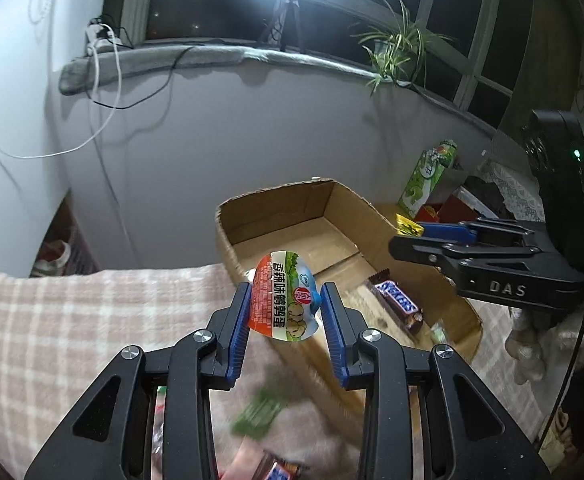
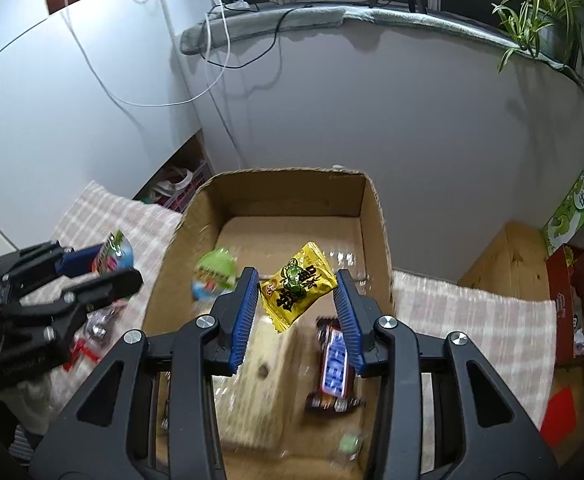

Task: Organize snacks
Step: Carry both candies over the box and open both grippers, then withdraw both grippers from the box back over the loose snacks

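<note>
The left gripper (image 1: 285, 306) tilts downward, its blue pads (image 1: 239, 330) closed against a small item pinched between them. The right gripper (image 2: 298, 294) also angles downward, gripping likewise, and in the left wrist view it reaches in from three o'clock (image 1: 432, 244).

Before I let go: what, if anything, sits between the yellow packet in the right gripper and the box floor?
Nothing visible. The yellow packet, pinched by the right gripper, hangs over the open cardboard box; a Snickers bar lies below, slightly aside.

home: windowsill plant (image 2: 540, 28), plaid blanket (image 1: 71, 332)
</note>
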### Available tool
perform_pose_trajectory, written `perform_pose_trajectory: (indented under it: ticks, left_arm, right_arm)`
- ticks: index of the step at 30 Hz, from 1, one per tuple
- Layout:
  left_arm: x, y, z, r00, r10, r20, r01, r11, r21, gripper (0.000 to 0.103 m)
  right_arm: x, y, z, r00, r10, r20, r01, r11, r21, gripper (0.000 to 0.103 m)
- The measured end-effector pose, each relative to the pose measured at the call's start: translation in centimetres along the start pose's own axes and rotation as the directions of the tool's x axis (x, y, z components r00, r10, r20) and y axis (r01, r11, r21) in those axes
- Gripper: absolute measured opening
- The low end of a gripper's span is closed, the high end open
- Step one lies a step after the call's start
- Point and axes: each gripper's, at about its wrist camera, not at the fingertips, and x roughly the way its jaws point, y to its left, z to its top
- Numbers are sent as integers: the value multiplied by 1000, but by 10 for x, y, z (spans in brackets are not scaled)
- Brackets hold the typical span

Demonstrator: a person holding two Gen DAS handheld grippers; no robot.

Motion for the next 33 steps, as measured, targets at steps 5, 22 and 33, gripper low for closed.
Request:
perform_pose_trajectory:
  ticks: [5, 22, 33]
  left_arm:
    - [23, -7, 9, 1000, -2, -24, 2, 1000, 13, 33]
    - [46, -13, 11, 997, 11, -73, -8, 999, 37, 49]
    - [19, -7, 11, 999, 16, -33, -15, 1000, 25, 49]
  right_arm:
    - [21, -5, 10, 1000, -6, -21, 6, 1000, 1, 41]
    - [33, -11, 12, 999, -37, -30, 38, 999, 8, 57]
    - [-1, 1, 7, 999, -43, 0, 43, 999, -1, 57]
